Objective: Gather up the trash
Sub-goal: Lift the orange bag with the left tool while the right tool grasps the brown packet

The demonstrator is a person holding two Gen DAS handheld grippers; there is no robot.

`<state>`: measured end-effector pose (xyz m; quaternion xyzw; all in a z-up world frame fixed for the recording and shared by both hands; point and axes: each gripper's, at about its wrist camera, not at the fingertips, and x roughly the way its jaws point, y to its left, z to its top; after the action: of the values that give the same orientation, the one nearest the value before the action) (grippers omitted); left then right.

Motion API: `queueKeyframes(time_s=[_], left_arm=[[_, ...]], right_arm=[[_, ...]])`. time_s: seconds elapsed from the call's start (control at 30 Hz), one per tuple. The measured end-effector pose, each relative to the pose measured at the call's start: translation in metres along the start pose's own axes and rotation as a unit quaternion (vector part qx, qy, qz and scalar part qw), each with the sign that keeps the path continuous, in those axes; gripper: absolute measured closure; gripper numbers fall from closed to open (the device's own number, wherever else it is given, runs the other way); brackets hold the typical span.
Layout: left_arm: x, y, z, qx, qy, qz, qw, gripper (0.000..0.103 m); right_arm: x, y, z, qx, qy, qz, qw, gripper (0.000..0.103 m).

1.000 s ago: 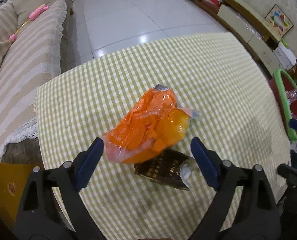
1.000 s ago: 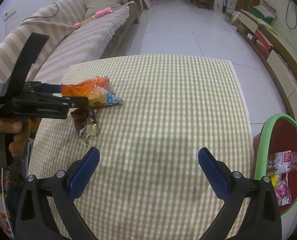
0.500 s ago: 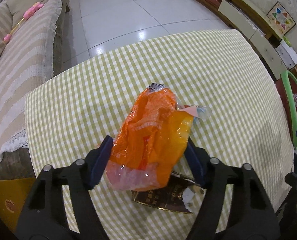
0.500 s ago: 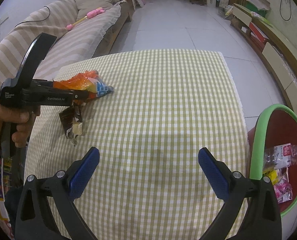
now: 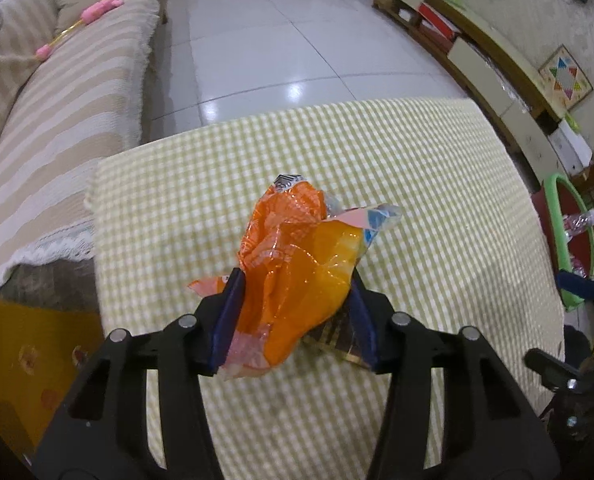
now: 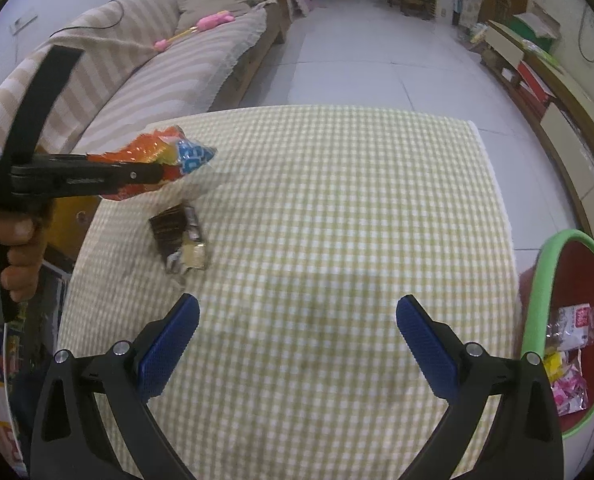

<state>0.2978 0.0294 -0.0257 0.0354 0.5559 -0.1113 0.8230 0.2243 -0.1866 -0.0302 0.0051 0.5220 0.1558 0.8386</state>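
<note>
The table (image 6: pixel 337 200) stands in the middle of the room, with the sofa (image 6: pixel 157 60) beyond its far left corner and the low shelving (image 6: pixel 557 92) along the right wall. A bin (image 6: pixel 537 312) sits just off the table's right edge, with wrappers (image 6: pixel 569 360) inside. Near the table's left edge lies a flat snack wrapper (image 6: pixel 179 236). Above and just behind it, clear of the cloth, the left gripper (image 5: pixel 293 312) carries a crumpled snack bag (image 5: pixel 301 264). The right gripper (image 6: pixel 297 344) hangs over the near edge.
</note>
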Motion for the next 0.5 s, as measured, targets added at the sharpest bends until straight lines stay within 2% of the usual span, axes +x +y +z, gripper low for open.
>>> queueKeyframes(time_s=[0.23, 0.5], left_arm=[[-0.045, 0.024, -0.038, -0.029, -0.029, 0.008, 0.9991, 0.055], [-0.071, 0.049, -0.076, -0.083, -0.048, 0.013, 0.9953, 0.055]], right_arm=[[0.011, 0.044, 0.008, -0.046, 0.003, 0.012, 0.999, 0.007], [0.041, 0.087, 0.02, -0.091, 0.019, 0.016, 0.996, 0.007]])
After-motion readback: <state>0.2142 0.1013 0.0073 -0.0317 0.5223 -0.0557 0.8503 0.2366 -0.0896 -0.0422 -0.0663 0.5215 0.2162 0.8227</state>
